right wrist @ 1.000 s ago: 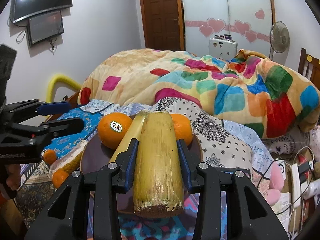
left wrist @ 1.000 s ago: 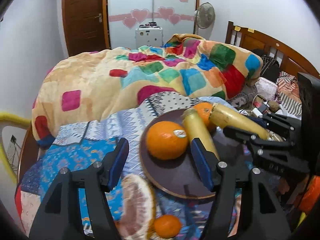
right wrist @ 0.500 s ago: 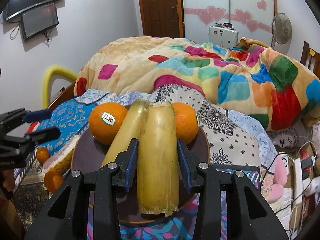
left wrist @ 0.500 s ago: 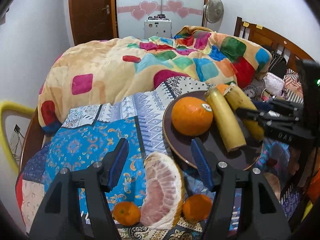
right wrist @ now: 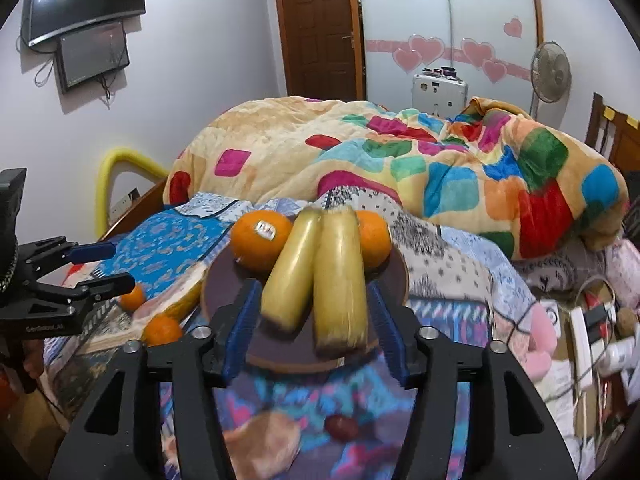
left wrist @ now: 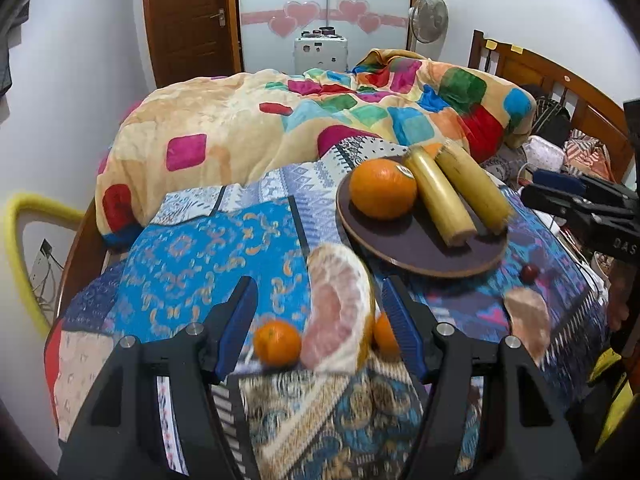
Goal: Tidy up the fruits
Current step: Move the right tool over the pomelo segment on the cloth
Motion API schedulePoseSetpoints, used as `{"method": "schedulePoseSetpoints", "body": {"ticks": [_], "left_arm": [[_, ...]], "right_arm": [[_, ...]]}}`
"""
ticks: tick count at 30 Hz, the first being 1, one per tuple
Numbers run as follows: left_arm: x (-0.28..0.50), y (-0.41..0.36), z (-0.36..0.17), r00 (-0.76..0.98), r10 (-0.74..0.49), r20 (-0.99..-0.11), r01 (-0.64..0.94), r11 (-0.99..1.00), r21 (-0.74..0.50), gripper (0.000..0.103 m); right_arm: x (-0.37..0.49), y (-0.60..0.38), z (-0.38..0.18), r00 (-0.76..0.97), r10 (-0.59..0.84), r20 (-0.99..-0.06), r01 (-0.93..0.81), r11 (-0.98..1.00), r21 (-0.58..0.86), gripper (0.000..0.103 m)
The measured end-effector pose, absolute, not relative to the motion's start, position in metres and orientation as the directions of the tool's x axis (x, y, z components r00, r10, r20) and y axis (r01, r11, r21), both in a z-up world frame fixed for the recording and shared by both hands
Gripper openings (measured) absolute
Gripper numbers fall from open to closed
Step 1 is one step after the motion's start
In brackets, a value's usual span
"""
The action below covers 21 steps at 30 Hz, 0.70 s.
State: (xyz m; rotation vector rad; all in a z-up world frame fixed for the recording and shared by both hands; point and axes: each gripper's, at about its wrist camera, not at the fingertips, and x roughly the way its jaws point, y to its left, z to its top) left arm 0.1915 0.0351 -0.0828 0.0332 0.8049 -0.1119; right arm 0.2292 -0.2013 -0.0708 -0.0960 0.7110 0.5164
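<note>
a plate [left wrist: 404,254] lies on the patterned cloth [left wrist: 192,256] at the near end of the bed, with the heaped quilt [left wrist: 280,120] behind it. on the plate two sugarcane pieces [right wrist: 316,272] lie side by side, one big orange [left wrist: 383,189] to their left and another [right wrist: 374,239] to their right. left of the plate, on the cloth, a peeled pomelo piece [left wrist: 338,308] stands between two small oranges [left wrist: 277,342]. a smaller pomelo piece [left wrist: 527,320] lies nearer, just before the plate.
</note>
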Motion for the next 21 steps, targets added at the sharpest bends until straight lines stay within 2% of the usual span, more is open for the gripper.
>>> {"method": "schedulePoseSetpoints", "body": {"ticks": [9, 11, 13, 17, 19, 21], "left_arm": [[0.137, 0.034, -0.093, 0.696, -0.074, -0.715, 0.108, 0.994, 0.002, 0.065], [0.125, 0.034, -0.096, 0.692, -0.081, -0.718, 0.109, 0.994, -0.007, 0.068], [0.117, 0.034, -0.098, 0.687, -0.093, -0.721, 0.113, 0.993, -0.021, 0.070], [0.104, 0.035, -0.101, 0.683, -0.103, -0.723, 0.119, 0.992, -0.030, 0.070], [0.098, 0.037, -0.101, 0.682, -0.107, -0.723, 0.118, 0.992, -0.036, 0.072], [0.093, 0.040, -0.102, 0.683, -0.108, -0.722, 0.115, 0.993, -0.041, 0.073]], "right_arm": [[0.178, -0.203, -0.092, 0.610, 0.401, -0.683, -0.465, 0.879, 0.101, 0.057], [0.172, -0.199, -0.098, 0.611, 0.386, -0.691, -0.460, 0.884, 0.087, 0.061], [0.166, -0.192, -0.105, 0.609, 0.378, -0.698, -0.457, 0.886, 0.081, 0.071], [0.161, -0.181, -0.119, 0.593, 0.364, -0.718, -0.446, 0.891, 0.084, 0.074], [0.160, -0.175, -0.126, 0.593, 0.346, -0.727, -0.436, 0.897, 0.071, 0.083], [0.160, -0.171, -0.131, 0.601, 0.326, -0.730, -0.425, 0.903, 0.053, 0.087]]}}
